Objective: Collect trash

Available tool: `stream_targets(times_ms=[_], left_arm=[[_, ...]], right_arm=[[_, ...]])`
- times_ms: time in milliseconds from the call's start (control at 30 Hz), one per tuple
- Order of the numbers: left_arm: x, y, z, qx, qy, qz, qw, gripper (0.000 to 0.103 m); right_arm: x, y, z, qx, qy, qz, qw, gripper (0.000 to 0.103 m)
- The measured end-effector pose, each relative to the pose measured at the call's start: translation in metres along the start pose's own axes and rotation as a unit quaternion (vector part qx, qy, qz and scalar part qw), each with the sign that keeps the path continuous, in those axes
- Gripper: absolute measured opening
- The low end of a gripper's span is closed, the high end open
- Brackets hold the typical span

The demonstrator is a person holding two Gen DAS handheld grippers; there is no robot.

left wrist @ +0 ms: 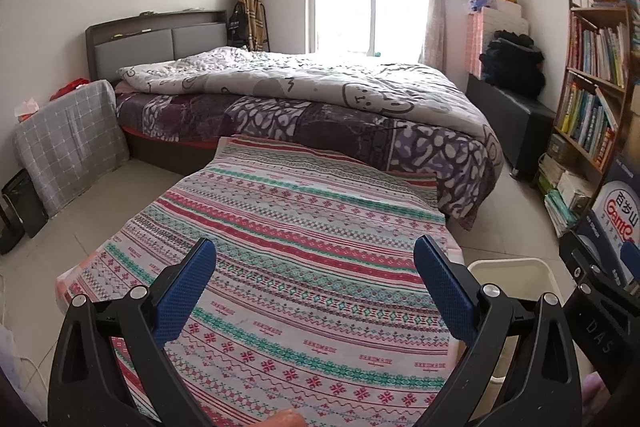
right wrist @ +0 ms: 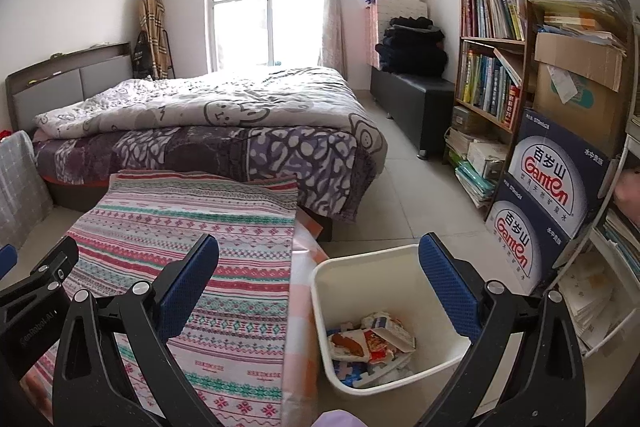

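Observation:
A white trash bin (right wrist: 320, 291) stands on the floor right of the patterned cloth-covered table (right wrist: 192, 235). It holds several pieces of trash (right wrist: 372, 343): wrappers and crumpled paper. My right gripper (right wrist: 318, 277) is open and empty, above the bin's left rim. My left gripper (left wrist: 314, 279) is open and empty, above the patterned cloth (left wrist: 288, 227). The bin's rim (left wrist: 508, 265) shows at the right in the left wrist view. No loose trash shows on the cloth.
A bed (right wrist: 208, 131) with a grey quilt stands behind the table. A bookshelf (right wrist: 496, 67) and stacked blue water boxes (right wrist: 548, 179) line the right wall. A dark bench (right wrist: 416, 99) stands by the far wall. Tiled floor lies between bed and shelf.

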State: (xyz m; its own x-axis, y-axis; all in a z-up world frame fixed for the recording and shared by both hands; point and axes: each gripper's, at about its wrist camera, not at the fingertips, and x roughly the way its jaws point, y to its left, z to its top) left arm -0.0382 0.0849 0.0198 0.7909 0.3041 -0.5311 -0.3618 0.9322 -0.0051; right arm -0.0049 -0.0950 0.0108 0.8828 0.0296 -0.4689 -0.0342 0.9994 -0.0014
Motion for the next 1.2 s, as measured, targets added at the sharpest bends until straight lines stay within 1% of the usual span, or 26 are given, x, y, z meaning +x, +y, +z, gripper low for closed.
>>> stream_targets(times_ms=[200,767,1033,1200], left_arm=[[0.002,-0.023,-0.004,0.015,0.003,-0.014,0.9998,0.096],[0.006,-0.090,-0.015,0.054,0.012,-0.056,0.9969,0.096],[0.009,-0.109,-0.020,0.061,0.020,-0.066,0.9957,0.096],[0.011,-0.116,-0.023,0.065,0.025,-0.069,0.9951,0.096]], right_arm=[[0.000,-0.020,0.000,0.007,0.006,-0.014,1.000,0.096],[0.006,-0.083,-0.011,0.024,0.025,-0.070,0.997,0.096],[0.011,-0.103,-0.018,0.021,0.041,-0.083,0.995,0.096],[0.014,-0.107,-0.021,0.017,0.049,-0.085,0.995,0.096]])
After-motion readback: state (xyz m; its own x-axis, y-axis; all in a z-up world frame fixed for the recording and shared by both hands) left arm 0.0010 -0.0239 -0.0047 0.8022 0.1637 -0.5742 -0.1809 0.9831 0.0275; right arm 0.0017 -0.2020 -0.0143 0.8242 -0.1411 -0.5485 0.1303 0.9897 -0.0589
